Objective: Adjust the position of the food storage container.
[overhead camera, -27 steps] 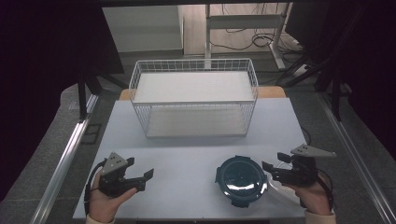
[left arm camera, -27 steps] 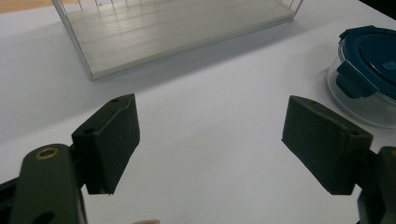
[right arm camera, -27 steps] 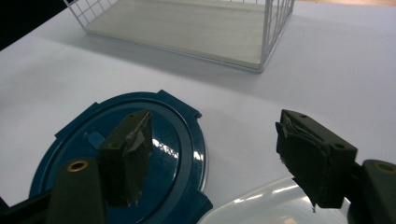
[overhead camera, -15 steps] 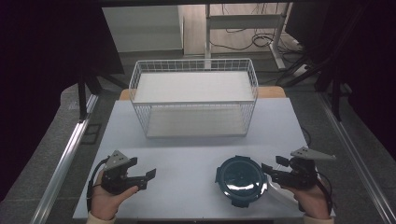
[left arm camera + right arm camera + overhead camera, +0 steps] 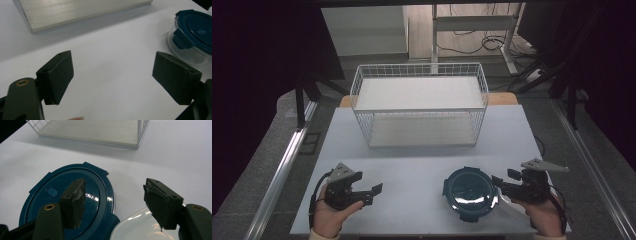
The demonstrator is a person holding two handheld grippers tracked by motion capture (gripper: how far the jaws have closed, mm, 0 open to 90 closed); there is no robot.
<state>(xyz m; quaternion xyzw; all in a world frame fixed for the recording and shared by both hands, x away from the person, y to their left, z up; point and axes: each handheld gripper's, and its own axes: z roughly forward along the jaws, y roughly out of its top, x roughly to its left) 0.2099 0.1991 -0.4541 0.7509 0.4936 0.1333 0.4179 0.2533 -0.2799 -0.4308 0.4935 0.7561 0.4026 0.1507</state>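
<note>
- Two hand-held tools hover low over the near edge of the white surface (image 5: pixel 422 150): the left gripper (image 5: pixel 374 192) spread wide with nothing between its jaws, the right gripper (image 5: pixel 495 182) parted, gripping nothing.
- A round glass container with a blue clip lid (image 5: pixel 470 192) sits just beside the right gripper, one jaw above the lid, the other past its rim.
- Farther back stands a white wire basket (image 5: pixel 419 107), well apart.

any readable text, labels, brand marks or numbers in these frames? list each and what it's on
None readable.
Container lid: a small raised tab, no lettering visible on it.
Wire basket, table, left gripper and right gripper: no markings visible.
</note>
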